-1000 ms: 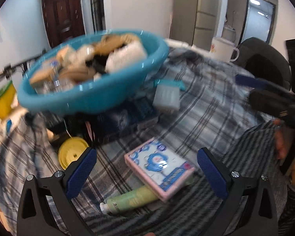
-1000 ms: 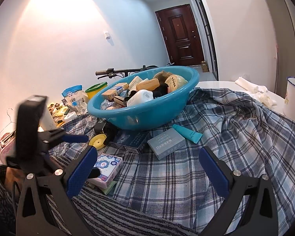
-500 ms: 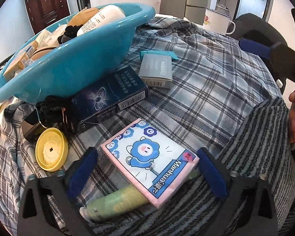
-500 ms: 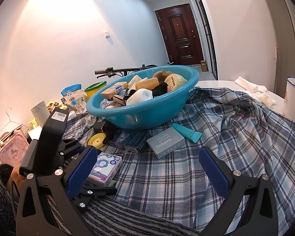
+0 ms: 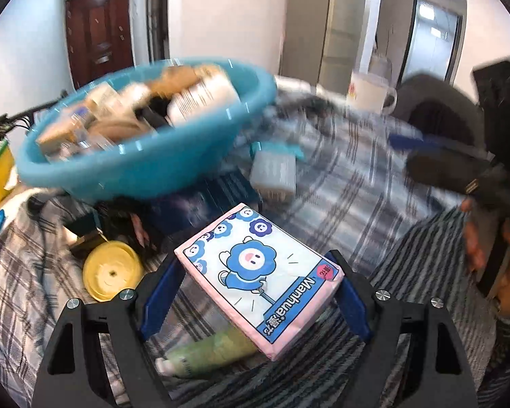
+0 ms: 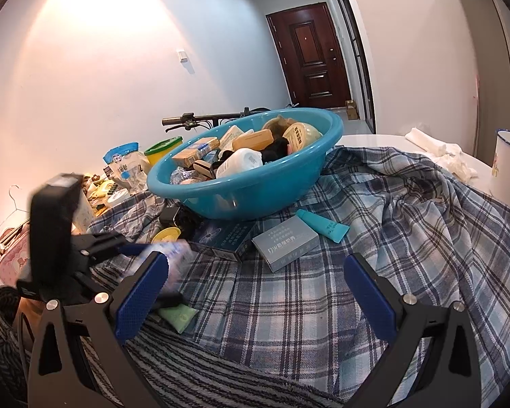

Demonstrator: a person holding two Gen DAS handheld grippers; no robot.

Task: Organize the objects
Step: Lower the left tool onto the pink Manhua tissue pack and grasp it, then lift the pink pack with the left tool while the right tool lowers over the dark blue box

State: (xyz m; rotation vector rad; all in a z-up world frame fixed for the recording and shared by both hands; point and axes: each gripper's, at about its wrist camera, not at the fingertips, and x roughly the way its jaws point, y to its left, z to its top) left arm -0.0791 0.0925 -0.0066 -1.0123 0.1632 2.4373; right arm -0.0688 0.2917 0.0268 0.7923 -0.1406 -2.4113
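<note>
A blue-and-grey plaid cloth [image 6: 374, 265] covers the table, rumpled into folds, with a striped grey towel [image 6: 221, 370] lying at the near edge. On it sits a teal plastic basin [image 6: 255, 190] already heaped with bottles, soap boxes and other toiletries. Loose things lie just in front of the basin: a dark blue carton [image 6: 227, 238], a grey box [image 6: 285, 241], a small teal tube [image 6: 323, 225] and a yellow lid [image 5: 112, 272].

The left gripper [image 5: 253, 294] has its blue pads on either side of a pink tissue pack [image 5: 258, 275] printed with a blue cartoon flower. Its jaws are closing, the pack sits squarely between them and the pads look to be pressing its long sides. The pack seems raised off the cloth, above a pale green tube [image 5: 210, 352] that lies beneath it.

The pack looks light and soft, a film wrapper over paper, so I judge it will squash rather than resist; a hold across the middle of its narrow width should keep it from sagging or twisting out. The glossy wrap may slip if the squeeze is weak.

The right gripper [image 6: 251, 299] hovers over bare cloth with its jaws wide apart and nothing between them.
</note>
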